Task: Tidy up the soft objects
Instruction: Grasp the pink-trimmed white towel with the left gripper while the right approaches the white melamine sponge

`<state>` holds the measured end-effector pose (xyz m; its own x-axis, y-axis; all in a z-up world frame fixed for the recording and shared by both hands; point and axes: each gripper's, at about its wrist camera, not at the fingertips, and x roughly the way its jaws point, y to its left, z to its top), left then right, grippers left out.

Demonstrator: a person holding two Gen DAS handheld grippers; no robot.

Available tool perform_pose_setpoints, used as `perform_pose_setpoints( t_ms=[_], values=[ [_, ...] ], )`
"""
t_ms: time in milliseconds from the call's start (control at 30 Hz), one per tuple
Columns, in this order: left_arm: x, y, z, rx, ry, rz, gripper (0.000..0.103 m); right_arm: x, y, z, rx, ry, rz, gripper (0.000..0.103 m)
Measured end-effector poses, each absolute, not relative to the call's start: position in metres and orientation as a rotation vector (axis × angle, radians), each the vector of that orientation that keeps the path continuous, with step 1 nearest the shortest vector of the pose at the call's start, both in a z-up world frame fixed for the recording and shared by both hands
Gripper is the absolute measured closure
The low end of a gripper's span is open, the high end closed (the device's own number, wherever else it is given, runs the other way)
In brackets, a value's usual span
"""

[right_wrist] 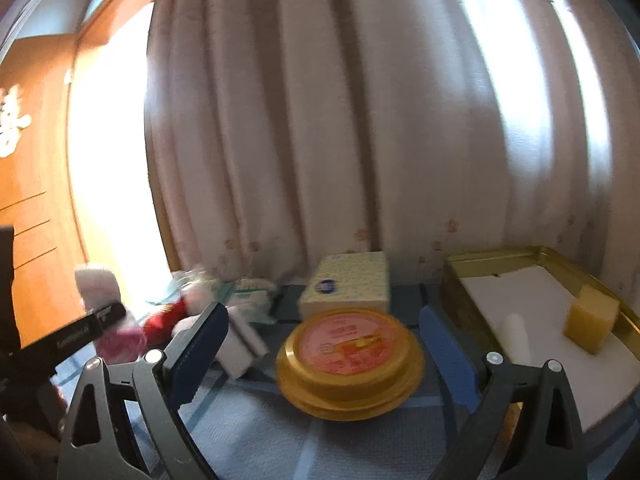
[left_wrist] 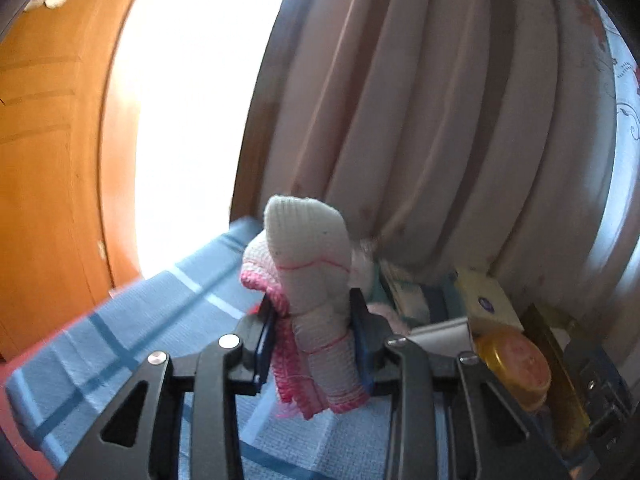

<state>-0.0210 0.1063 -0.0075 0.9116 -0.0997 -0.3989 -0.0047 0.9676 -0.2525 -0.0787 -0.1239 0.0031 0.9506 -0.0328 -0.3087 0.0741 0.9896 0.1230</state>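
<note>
Clamping rolled white knit gloves with pink cuffs [left_wrist: 314, 300], left gripper [left_wrist: 316, 334] has jaws closed tight on bundle, lifted above blue checked tablecloth [left_wrist: 120, 332]. Right gripper [right_wrist: 326, 344] jaws spread wide, nothing between pads, hovering over round gold tin with orange lid [right_wrist: 350, 360]. Yellow tissue box [right_wrist: 348, 286] just behind tin. Gold tray [right_wrist: 472, 268] at right holds yellow sponge block [right_wrist: 592, 322] and white roll [right_wrist: 516, 336] on white liner. Heap of soft items [right_wrist: 224, 300] at left near curtain [right_wrist: 320, 120], blurred, possibly bandage packs.
</note>
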Motion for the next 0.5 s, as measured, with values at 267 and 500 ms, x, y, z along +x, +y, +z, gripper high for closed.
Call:
perform_pose_setpoints(
  t_ms=[267,500],
  values=[
    [-0.033,0.098,0.001,-0.191,0.330,-0.017,0.070,-0.026,-0.078,-0.005,-0.085,0.440,0.148,0.005],
    [-0.037,0.103,0.003,-0.196,0.315,0.010,0.070,0.010,-0.065,-0.015,-0.141,0.535,0.125,0.005]
  ],
)
